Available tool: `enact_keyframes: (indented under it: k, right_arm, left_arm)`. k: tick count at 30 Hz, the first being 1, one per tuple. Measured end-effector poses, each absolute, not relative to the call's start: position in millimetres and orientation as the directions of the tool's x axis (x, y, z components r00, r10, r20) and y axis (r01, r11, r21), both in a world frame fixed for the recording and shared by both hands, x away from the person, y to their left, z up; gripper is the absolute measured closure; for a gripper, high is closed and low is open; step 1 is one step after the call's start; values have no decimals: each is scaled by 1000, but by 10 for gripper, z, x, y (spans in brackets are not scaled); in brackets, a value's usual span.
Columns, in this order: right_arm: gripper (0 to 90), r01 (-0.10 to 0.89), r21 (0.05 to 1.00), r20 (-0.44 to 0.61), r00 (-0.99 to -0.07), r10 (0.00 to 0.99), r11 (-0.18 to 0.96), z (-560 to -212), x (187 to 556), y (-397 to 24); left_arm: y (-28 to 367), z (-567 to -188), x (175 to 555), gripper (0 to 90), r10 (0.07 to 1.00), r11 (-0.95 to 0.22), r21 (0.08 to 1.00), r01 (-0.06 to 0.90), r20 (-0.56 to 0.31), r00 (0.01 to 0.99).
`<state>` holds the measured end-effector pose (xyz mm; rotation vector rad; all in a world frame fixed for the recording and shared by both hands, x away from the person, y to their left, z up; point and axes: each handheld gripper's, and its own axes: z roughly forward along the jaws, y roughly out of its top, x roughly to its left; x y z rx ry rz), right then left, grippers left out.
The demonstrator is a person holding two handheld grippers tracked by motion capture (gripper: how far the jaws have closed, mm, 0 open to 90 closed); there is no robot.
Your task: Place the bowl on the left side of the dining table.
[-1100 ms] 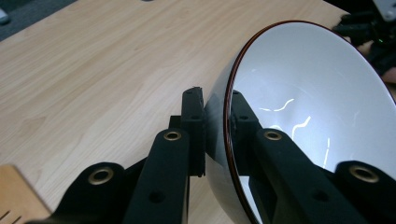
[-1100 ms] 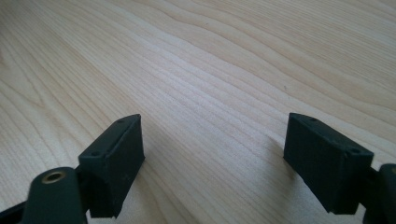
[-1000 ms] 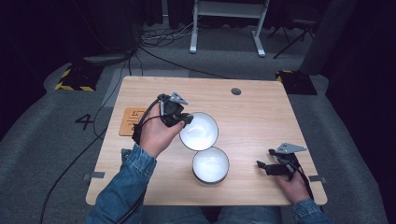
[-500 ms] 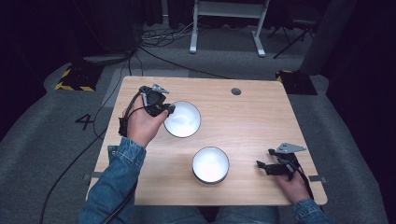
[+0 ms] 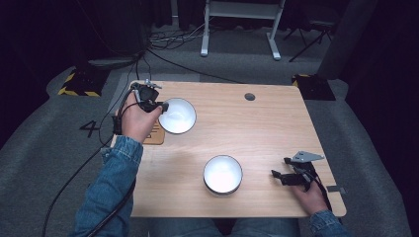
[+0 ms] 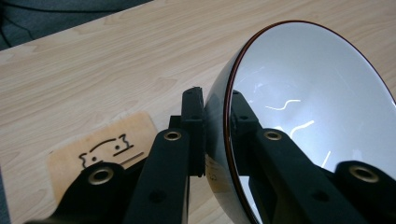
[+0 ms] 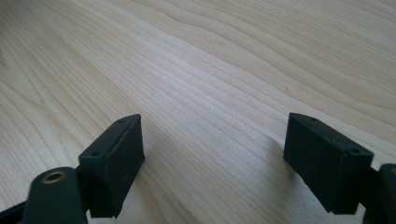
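Observation:
My left gripper [image 5: 164,105] is shut on the left rim of a bowl [image 5: 177,115], white inside with a dark outside, near the table's back left. In the left gripper view the two jaws pinch the bowl's [image 6: 308,93] thin wall, one pad inside and one outside, and the bowl stands tilted in the left gripper [image 6: 217,116]. A second white bowl [image 5: 223,174] sits on the table near the front edge. My right gripper [image 5: 275,175] rests at the front right, open, with bare wood between the jaws of the right gripper [image 7: 212,154].
A small wooden coaster [image 5: 154,134] with a drawn face lies under my left hand near the table's left edge; the coaster [image 6: 100,149] also shows behind the left jaws. A round cable hole [image 5: 249,97] sits at the back of the table [image 5: 262,133].
My left gripper has carried the held bowl toward the back left, away from the second bowl. The right gripper has not moved.

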<state>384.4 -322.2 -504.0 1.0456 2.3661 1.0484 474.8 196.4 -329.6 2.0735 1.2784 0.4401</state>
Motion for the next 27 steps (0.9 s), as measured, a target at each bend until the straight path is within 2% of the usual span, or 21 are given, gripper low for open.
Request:
enact_keyframes:
  k: [10,27]
  right_arm:
    - [202,487,746,-18,-667,745,454,-5040,3844,-3222]
    - [202,487,746,-19,-667,745,454,-5040,3844,-3221]
  left_arm:
    - [2247,-3392,4863,807,924,-240,689,684,-54,379]
    - [2618,-3504,4984,807,962,-120,667,735,-105,252]
